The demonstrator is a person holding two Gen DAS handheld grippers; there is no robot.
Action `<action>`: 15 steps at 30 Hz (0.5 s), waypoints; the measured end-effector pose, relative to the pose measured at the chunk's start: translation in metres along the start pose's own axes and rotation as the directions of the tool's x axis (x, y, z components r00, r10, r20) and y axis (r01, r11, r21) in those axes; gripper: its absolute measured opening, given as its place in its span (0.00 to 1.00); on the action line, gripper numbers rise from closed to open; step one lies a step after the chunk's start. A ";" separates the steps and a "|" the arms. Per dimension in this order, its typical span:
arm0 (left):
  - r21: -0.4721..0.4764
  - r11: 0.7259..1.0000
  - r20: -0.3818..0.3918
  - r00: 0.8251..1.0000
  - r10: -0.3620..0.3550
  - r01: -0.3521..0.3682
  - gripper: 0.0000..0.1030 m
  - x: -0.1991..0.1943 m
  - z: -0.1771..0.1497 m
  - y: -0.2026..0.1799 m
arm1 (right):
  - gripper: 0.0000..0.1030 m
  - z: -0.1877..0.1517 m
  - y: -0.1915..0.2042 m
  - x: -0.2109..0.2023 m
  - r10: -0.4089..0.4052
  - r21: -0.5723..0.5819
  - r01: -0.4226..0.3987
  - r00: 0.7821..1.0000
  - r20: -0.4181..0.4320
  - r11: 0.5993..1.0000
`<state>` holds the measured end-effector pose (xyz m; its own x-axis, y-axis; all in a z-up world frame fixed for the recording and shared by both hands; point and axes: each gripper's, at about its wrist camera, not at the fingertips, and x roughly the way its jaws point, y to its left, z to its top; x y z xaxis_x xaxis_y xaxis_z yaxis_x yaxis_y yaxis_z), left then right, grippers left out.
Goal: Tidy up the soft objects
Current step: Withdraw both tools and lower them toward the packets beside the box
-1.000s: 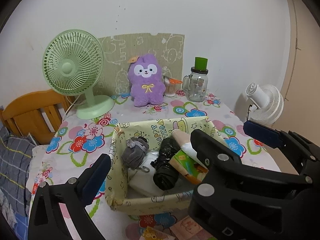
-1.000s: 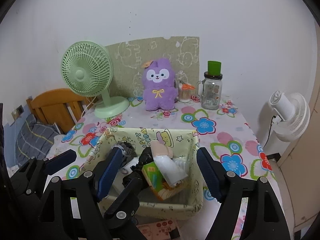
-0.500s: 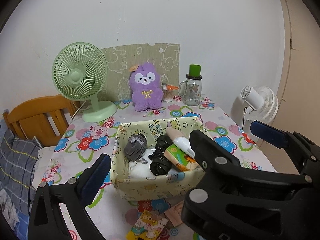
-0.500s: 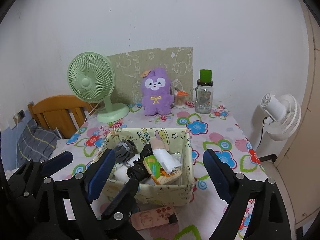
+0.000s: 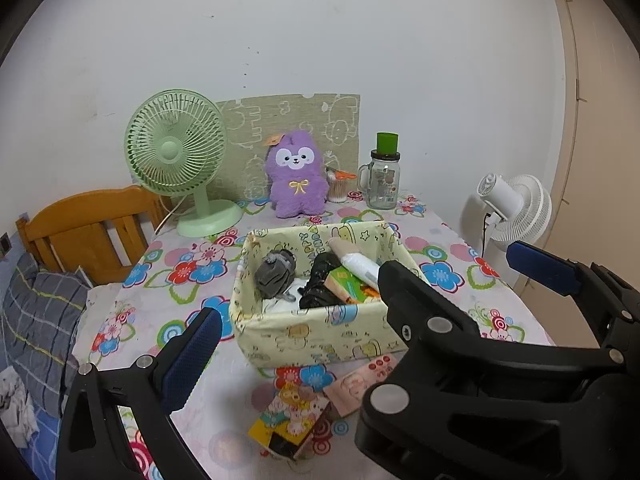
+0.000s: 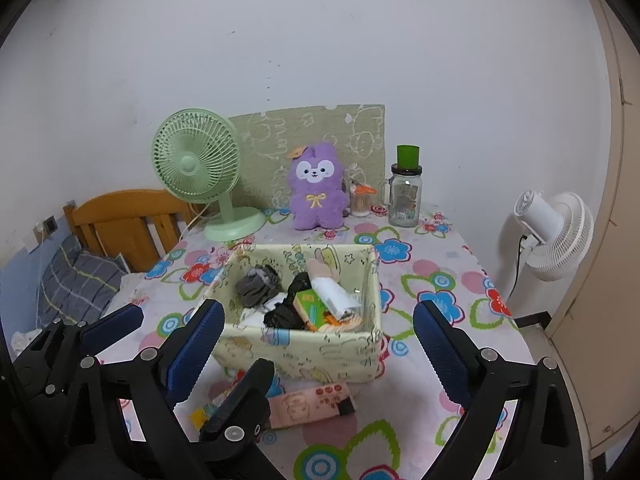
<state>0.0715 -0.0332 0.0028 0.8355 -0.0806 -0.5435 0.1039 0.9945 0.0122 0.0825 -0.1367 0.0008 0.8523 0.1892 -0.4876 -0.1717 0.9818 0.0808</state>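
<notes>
A cream cartoon-print fabric basket point(image 5: 320, 336) point(image 6: 304, 348) stands mid-table. It holds a grey rolled cloth point(image 5: 276, 272), a black bundle point(image 5: 320, 284), a green-orange packet point(image 5: 348, 284) and a white roll point(image 5: 360, 264). A purple plush point(image 5: 296, 176) sits upright at the back wall. My left gripper point(image 5: 320, 316) is open and empty; the right gripper's black finger hides its right finger. My right gripper point(image 6: 319, 307) hangs short of the basket with its jaws opening and nothing between the pads. A pink packet point(image 6: 308, 400) and a colourful packet point(image 5: 292, 412) lie in front of the basket.
A green desk fan point(image 5: 176, 152) stands back left, with a glass jar point(image 5: 384, 184) and a swab pot point(image 5: 338, 188) back right. A white fan point(image 5: 516, 208) stands beyond the table's right edge. A wooden headboard point(image 5: 92, 224) and plaid bedding point(image 5: 36, 320) lie to the left.
Both grippers have drawn back from the basket, which now looks smaller and farther. The packets in front of it have come into view. The right jaws have spread wider.
</notes>
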 end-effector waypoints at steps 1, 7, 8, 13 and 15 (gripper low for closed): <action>-0.001 1.000 0.001 1.000 0.002 -0.002 1.00 -0.002 -0.002 0.000 | 0.95 -0.002 0.000 -0.002 0.000 -0.001 0.000 1.000 0.000 1.000; -0.005 1.000 0.001 1.000 0.002 -0.002 1.00 -0.010 -0.014 -0.002 | 0.96 -0.012 0.002 -0.010 -0.001 -0.002 0.001 1.000 -0.007 1.000; -0.006 1.000 0.001 1.000 0.001 -0.001 1.00 -0.011 -0.016 -0.002 | 0.96 -0.014 0.002 -0.010 -0.001 -0.002 0.001 1.000 -0.007 1.000; -0.013 1.000 -0.005 1.000 -0.007 0.007 1.00 -0.012 -0.024 -0.003 | 0.96 -0.024 0.001 -0.011 -0.006 0.003 0.006 1.000 -0.023 1.000; -0.014 1.000 -0.010 1.000 -0.008 0.008 1.00 -0.010 -0.028 -0.003 | 0.96 -0.029 0.000 -0.009 0.000 0.007 0.000 0.999 -0.040 1.000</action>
<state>0.0474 -0.0336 -0.0154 0.8291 -0.0879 -0.5521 0.1030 0.9947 -0.0037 0.0606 -0.1389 -0.0196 0.8320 0.1888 -0.5216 -0.1681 0.9819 0.0872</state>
